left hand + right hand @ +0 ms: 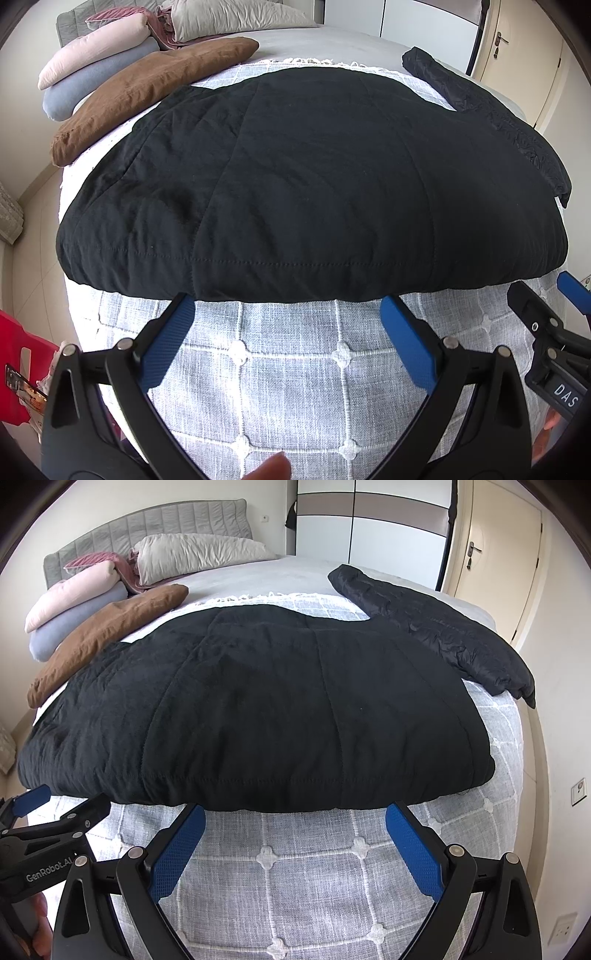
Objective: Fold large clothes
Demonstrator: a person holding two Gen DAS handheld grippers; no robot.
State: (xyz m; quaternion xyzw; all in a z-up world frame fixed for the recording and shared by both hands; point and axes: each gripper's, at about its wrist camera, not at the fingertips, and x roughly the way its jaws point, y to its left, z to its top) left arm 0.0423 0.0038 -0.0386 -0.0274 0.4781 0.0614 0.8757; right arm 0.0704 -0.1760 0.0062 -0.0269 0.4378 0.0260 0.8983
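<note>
Two grippers, left (288,306) and right (295,816), both wide open and empty, just short of black garment (314,184) at 12 o'clock, flat on checked bedspread (295,369).

The left gripper (288,314) has a black plastic frame with triangular cut-outs, silver round pivot pins and two fingers faced with blue textured pads (168,339). The right gripper (295,827) is built alike: black arms, silver pins, blue cross-hatched pads (413,849). White lettering marks their black bodies: "GenRobot.A" on the left one, "DAS" on the right.
</note>
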